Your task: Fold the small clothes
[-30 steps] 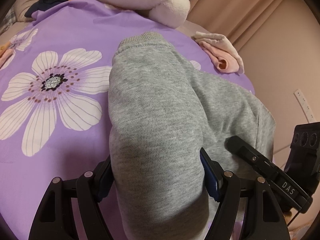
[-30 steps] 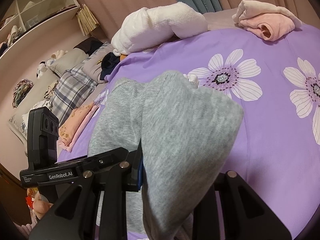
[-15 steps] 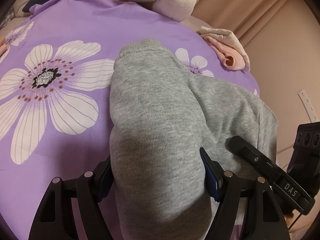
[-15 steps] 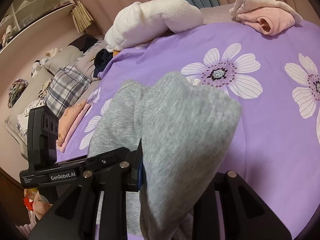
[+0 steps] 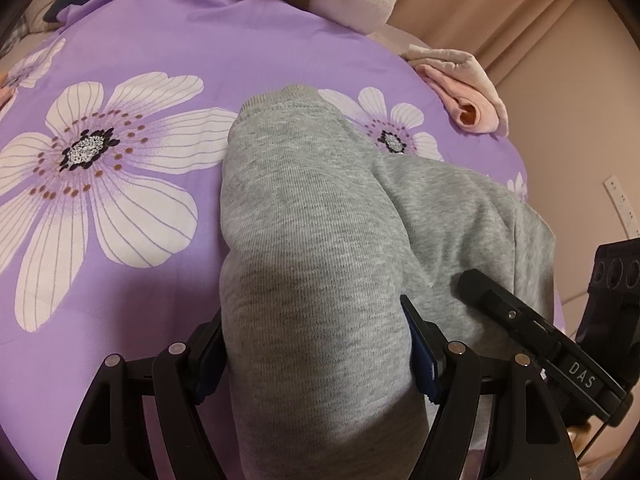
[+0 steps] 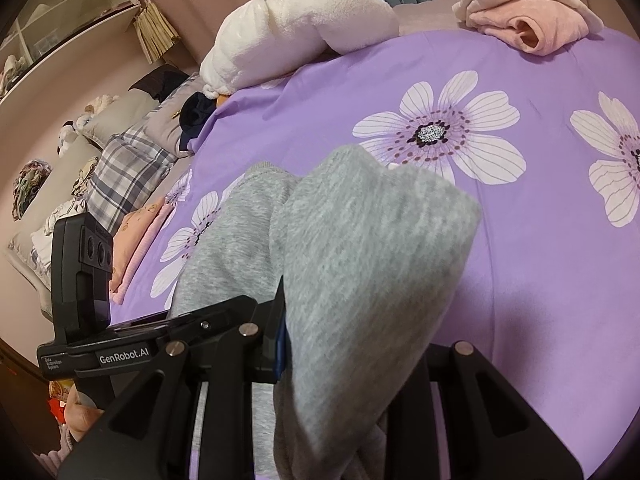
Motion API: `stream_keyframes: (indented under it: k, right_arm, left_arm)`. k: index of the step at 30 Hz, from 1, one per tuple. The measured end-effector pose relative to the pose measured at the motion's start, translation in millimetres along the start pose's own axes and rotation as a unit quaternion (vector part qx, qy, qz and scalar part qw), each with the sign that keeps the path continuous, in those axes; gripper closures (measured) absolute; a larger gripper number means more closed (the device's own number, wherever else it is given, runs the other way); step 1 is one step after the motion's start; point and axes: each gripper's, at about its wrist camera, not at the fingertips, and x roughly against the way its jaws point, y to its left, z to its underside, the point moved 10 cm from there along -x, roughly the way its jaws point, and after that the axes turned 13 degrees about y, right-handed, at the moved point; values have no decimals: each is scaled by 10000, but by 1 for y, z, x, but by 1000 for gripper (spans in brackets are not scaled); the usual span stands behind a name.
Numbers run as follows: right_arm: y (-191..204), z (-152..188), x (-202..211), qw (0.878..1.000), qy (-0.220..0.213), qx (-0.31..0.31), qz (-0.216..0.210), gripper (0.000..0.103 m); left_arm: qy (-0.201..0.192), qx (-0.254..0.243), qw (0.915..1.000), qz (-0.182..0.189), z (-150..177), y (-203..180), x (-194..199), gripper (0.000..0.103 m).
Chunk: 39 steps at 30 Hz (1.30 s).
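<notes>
Small grey sweatpants (image 5: pixel 320 216) hang between both grippers above the purple flowered bedsheet (image 5: pixel 120 60). My left gripper (image 5: pixel 316 344) is shut on one end of the sweatpants, which drape over its fingers; a ribbed cuff lies at the far end. My right gripper (image 6: pixel 352 344) is shut on the sweatpants (image 6: pixel 360 248) too, the cloth bulging forward over it and hiding the fingertips. Each gripper's body shows in the other's view, close beside it.
A folded pink garment (image 5: pixel 464 92) lies at the bed's far right edge, also in the right wrist view (image 6: pixel 532 16). A white plush blanket (image 6: pixel 296 28) lies at the bed's head. Plaid pillows (image 6: pixel 128 168) and folded pink clothes (image 6: pixel 140 240) sit left.
Both grippers have carried the sweatpants forward across the bed; the flowers and the pink garment have shifted nearer in both views. Both grips are unchanged.
</notes>
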Motion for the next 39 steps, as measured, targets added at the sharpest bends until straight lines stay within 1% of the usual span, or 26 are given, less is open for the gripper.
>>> stream_keyframes:
  k: [11,16,19,32,39]
  right_arm:
    - [-15,3,-9,9996,156,-246,-36,75]
    - [-20,6,-11,9986,209,-438,-210,74]
    - [-22,7,-11,9984,234,-470,-213,73]
    - [-32,10,-10,9968,304,-674,-309,64]
    - [-36,10,-5,9964,276,-746,-290,61]
  left_arm:
    - [39,-31,10000,-76,0,0,-4,28]
    - [38,-51,9999,-101,-1,1,-5,28]
    - [43,-46,9999,-127,1,1,-5,28]
    - [-39,-81,9996,-282,6,3,4,28]
    - [-129,-147,9991,-376,10,4,14,28]
